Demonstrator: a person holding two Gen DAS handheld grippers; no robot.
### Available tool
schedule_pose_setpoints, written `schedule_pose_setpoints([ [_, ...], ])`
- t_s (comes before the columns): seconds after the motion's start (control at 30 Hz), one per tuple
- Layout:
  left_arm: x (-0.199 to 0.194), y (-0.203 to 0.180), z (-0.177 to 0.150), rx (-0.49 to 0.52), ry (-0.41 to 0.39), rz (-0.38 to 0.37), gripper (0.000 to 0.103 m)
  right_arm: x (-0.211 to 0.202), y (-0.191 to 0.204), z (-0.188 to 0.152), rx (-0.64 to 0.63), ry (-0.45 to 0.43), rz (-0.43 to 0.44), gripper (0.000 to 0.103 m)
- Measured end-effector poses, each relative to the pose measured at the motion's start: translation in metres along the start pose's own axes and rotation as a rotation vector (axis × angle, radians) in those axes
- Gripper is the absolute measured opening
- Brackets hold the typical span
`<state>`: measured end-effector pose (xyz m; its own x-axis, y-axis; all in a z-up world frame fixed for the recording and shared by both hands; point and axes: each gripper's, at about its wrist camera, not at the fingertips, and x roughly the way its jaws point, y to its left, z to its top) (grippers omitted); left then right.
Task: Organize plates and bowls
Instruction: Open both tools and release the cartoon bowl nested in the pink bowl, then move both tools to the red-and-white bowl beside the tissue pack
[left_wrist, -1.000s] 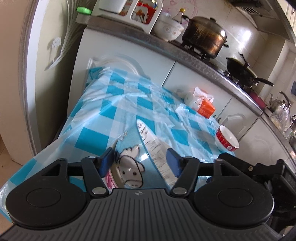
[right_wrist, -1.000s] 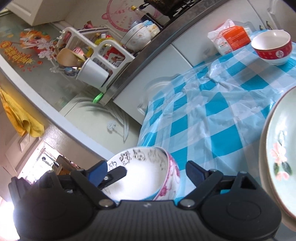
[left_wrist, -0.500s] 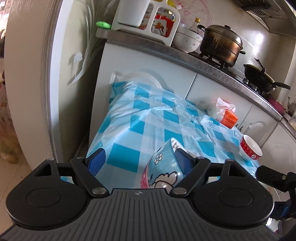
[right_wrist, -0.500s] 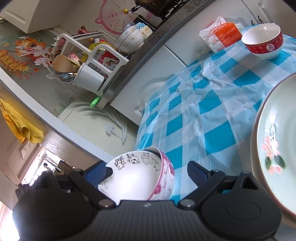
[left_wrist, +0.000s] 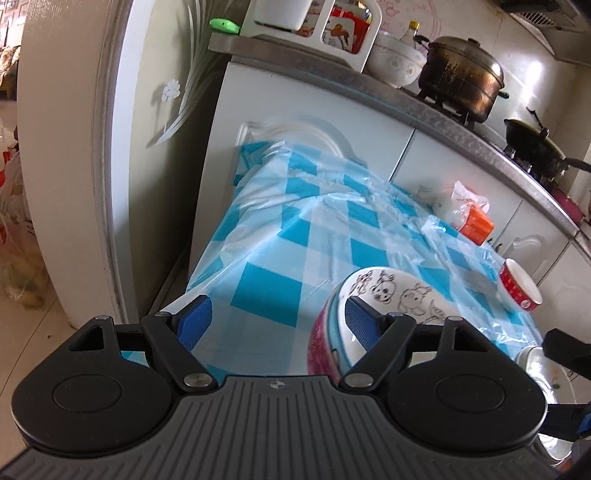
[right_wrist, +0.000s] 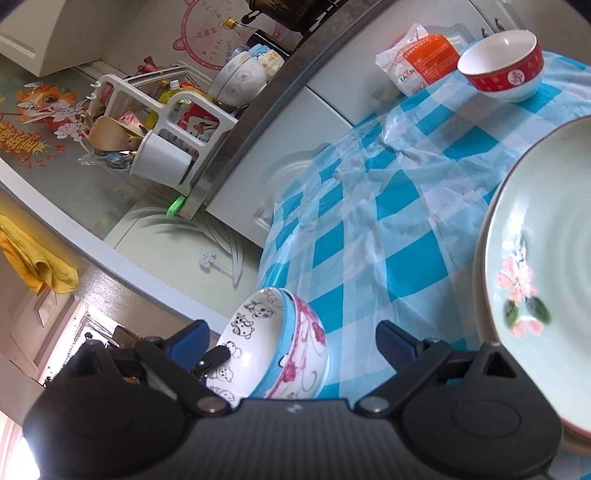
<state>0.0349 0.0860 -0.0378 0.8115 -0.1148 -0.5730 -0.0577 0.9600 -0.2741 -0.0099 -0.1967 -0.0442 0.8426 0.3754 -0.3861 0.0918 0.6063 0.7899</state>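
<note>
Left wrist view: The left tongs (left_wrist: 275, 317) stand wide apart, and their jaws have just been closing slightly. The left pad is clear over the blue-and-white checked tabletop (left_wrist: 314, 221). The right pad lies inside the cartoon bowl (left_wrist: 388, 291), against its inner wall; whether it touches cannot be told. No grip is applied. The cartoon bowl is nested in a pink floral bowl (left_wrist: 319, 343), and the pair sits at the near edge of the tabletop, tilted in this view. A red bowl (left_wrist: 519, 286) stands well apart at the far right of the tabletop. An orange-and-white packet (left_wrist: 467, 216) lies near the cabinet fronts. A black part of the right tongs (left_wrist: 567, 350) enters at the right edge.

Right wrist view: The right tongs (right_wrist: 291, 341) are wide apart, and their jaws have just been opening. The nested bowls (right_wrist: 273, 343) lie between the pads with visible gaps on both sides, so nothing is gripped. One finger of the left tongs reaches into the cartoon bowl from the left. A pale green plate (right_wrist: 543, 280) with a pink flower rests at the right of the tabletop (right_wrist: 369, 236), apart from the nested bowls. The red bowl (right_wrist: 502, 70) stands upright at the far side, just beside the packet (right_wrist: 421, 62).
</note>
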Motion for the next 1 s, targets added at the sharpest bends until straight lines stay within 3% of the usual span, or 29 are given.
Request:
schedule_pose_setpoints([
  [0.3,-0.02,-0.018,-0.001,0.043,-0.05,-0.045,0.1,-0.013,0.002,0.003,-0.05,-0.043,-0.014,0.098],
  [0.73,-0.022,-0.051,-0.008,0.093,-0.019,-0.091,0.103,-0.036,-0.011,0.012,-0.085,-0.113,-0.064,0.099],
  [1.0,-0.018,-0.066,-0.008,0.111,-0.014,-0.029,0.103,-0.055,-0.027,0.023,-0.074,-0.16,-0.099,0.1],
])
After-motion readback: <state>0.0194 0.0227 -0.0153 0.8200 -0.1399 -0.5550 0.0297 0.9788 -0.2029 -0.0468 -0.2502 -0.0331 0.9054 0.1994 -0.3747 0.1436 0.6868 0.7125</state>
